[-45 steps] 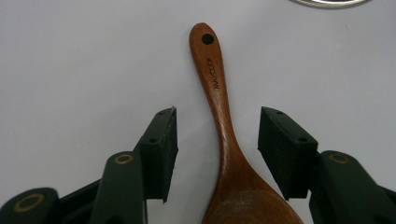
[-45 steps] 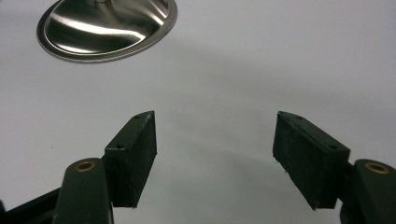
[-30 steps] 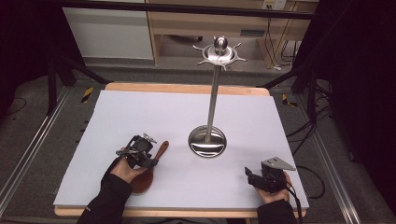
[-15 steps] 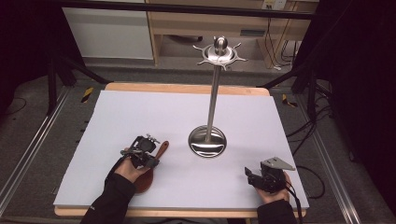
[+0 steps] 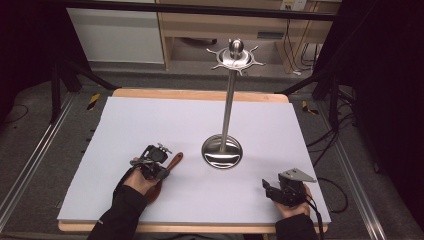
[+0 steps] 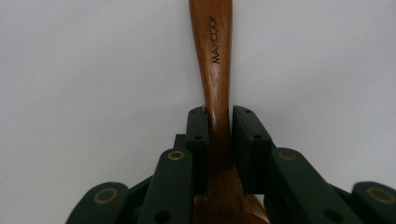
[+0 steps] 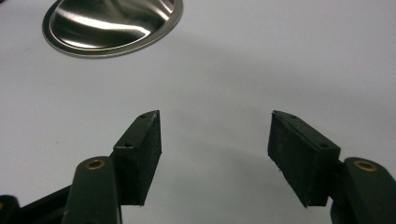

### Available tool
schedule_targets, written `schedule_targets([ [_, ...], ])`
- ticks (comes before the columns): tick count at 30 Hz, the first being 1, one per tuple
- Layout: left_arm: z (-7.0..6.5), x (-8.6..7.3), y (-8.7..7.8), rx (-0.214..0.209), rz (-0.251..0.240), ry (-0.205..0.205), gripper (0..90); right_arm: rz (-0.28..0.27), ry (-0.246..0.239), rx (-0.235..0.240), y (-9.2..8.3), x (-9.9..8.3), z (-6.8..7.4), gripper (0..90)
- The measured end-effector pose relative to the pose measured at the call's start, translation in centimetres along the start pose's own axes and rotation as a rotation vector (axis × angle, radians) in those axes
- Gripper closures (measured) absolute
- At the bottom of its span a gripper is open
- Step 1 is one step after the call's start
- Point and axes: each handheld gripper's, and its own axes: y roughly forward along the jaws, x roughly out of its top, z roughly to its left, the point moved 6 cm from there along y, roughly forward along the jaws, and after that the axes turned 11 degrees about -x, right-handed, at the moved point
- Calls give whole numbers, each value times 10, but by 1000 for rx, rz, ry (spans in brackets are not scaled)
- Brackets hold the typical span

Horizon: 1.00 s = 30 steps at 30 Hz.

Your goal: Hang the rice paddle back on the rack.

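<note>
Little has shifted since the earlier frame: left gripper [image 6: 218,135] is kept clenched on the wooden spoon [image 6: 215,65], lying on the white mat [image 5: 150,120] beside the steel stand [image 5: 222,150]. Right gripper [image 7: 215,144] is held released.

one wooden spoon [image 6: 215,70] (branded), one steel stand [image 5: 227,105]

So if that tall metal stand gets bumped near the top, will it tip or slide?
The stand looks top-heavy, a thin pole carrying a hook ring, so a high bump would probably rock it. Its wide dished base should resist tipping. On the smooth white mat it may slide instead.
</note>
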Motion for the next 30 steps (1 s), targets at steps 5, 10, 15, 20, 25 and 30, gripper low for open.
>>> schedule_targets([
  [5, 1, 0, 0, -9, 12, 8, 762, -1, -1, 2, 0, 0, 0, 356],
  [10, 1, 2, 0, -16, 16, 24, 705, 0, -3, 3, 0, 0, 0, 356],
  [15, 0, 4, 2, -9, 48, 29, 703, 2, -1, 5, 0, 0, 0, 356],
  [20, 0, 6, 2, -21, 67, 24, 721, 0, -1, 7, 0, 0, 0, 356],
  [25, 1, 5, 2, -17, 60, 27, 764, 4, 1, 12, 0, 0, 0, 356],
  [30, 1, 6, 2, -24, 67, 22, 773, 6, 4, 8, 0, 0, 0, 355],
])
